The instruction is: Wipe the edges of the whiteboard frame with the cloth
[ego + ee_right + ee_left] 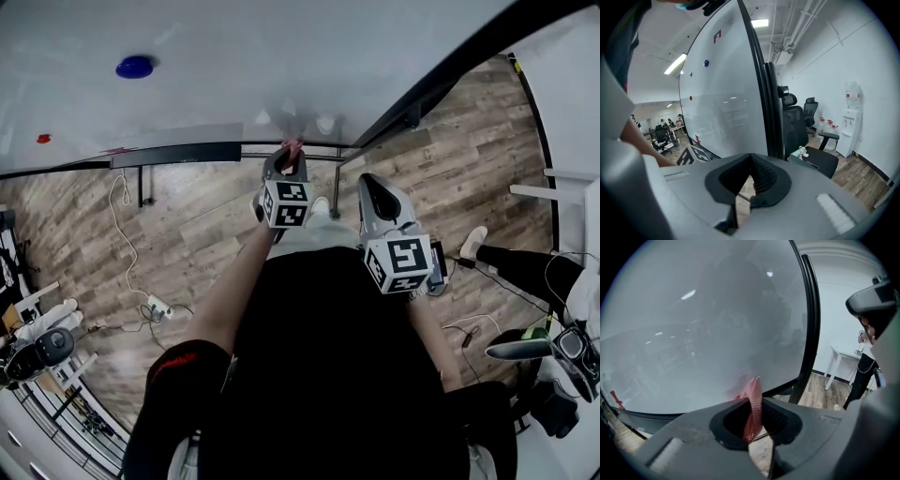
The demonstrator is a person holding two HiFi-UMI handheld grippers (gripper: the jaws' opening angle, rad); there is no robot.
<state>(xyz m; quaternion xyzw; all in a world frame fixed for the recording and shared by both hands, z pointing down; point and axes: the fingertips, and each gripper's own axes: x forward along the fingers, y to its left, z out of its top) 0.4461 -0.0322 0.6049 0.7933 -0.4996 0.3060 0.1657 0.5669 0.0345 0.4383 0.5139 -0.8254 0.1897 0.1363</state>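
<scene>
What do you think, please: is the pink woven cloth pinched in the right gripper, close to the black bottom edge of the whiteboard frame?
Not quite: the pink woven cloth is pinched in the left gripper, not the right, as the left gripper view shows. The right gripper is shut on nothing. The cloth is indeed close to the black bottom edge of the whiteboard frame.

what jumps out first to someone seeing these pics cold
The big whiteboard with its black frame fills the view ahead, with a lone blue magnet at its upper left in the head view. The left tool is shut on a pink cloth, held close to the board near the frame's lower corner. The right tool hangs back, shut and empty.
</scene>
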